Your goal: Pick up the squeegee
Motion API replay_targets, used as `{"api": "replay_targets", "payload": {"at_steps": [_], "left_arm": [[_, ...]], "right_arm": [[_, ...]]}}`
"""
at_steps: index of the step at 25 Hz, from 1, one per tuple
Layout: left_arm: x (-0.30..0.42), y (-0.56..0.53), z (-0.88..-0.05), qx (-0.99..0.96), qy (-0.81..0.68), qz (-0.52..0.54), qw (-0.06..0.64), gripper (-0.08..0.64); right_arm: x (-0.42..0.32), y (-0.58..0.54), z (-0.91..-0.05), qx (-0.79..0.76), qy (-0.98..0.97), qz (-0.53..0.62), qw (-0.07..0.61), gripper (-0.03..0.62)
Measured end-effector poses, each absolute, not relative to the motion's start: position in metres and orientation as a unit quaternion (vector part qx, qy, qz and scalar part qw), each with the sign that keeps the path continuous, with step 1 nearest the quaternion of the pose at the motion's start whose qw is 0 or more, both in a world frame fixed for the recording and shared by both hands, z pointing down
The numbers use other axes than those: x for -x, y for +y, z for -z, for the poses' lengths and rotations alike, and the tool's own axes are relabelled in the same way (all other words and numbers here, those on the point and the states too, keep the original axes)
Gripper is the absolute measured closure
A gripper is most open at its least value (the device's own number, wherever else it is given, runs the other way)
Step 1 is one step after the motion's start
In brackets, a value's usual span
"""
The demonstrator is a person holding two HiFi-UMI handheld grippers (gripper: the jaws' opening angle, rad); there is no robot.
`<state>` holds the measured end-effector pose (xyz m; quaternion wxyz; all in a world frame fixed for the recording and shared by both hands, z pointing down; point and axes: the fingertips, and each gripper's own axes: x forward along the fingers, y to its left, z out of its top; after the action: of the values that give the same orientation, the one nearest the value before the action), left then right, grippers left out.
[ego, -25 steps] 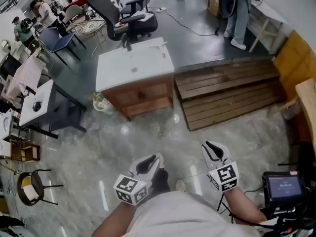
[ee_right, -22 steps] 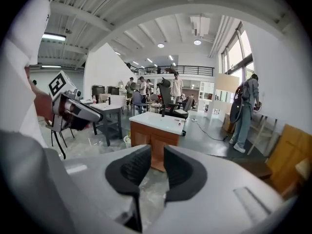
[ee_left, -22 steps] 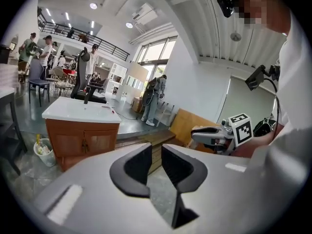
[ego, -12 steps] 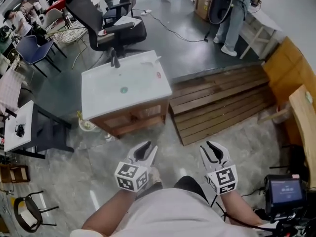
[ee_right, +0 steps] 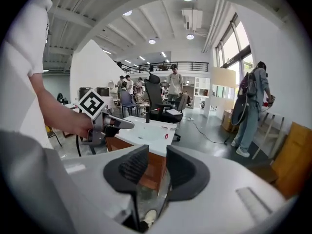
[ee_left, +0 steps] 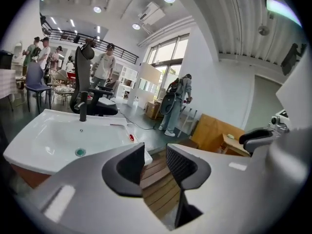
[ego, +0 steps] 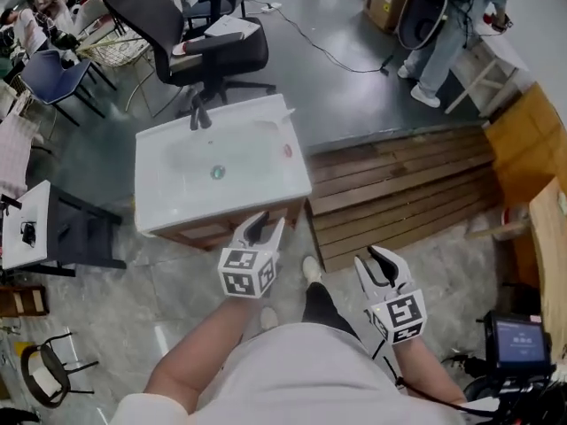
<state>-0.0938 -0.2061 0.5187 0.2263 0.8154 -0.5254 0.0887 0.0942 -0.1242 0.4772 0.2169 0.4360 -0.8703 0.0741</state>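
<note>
A white sink (ego: pixel 159 211) on a wooden cabinet stands just ahead of me, with a black tap (ego: pixel 199 113) at its back. On its right rim lies a small red item (ego: pixel 286 151), which also shows in the left gripper view (ee_left: pixel 131 138). A thin pale strip (ego: pixel 276 113) rests at the far right corner. I cannot tell which of these is the squeegee. My left gripper (ego: pixel 264 227) hangs over the sink's front edge, its jaws opening with nothing between them (ee_left: pixel 155 152). My right gripper (ego: pixel 383 262) is open and empty, lower right, over the floor (ee_right: pixel 157 152).
A black office chair (ego: pixel 208 42) stands behind the sink. A wooden slatted platform (ego: pixel 399 193) lies to its right, with wooden boards (ego: pixel 523 140) beyond. A person (ego: pixel 443 34) stands at the back right. A small white table (ego: pixel 31 228) is at the left, a screen (ego: pixel 518 343) at lower right.
I have walked up to the sink, which now sits much nearer. My left gripper has reached forward to the sink's front edge. Both grippers' jaws stand wider.
</note>
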Motion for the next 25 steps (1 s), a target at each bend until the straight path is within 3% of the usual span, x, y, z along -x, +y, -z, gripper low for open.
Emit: {"api": "replay_targets", "payload": {"at_steps": [11, 25], "left_arm": [[0.085, -0.412, -0.585, -0.71, -0.643, -0.102, 0.268, 0.373], [0.104, -0.54, -0.651, -0.621, -0.725, -0.12, 0.273, 0.371]], "right_arm": [[-0.145, -0.279, -0.491, -0.37, -0.893, -0.082, 0.244, 0.491], [-0.21, -0.337, -0.527, -0.37, -0.872, -0.123, 0.295, 0.491]]}}
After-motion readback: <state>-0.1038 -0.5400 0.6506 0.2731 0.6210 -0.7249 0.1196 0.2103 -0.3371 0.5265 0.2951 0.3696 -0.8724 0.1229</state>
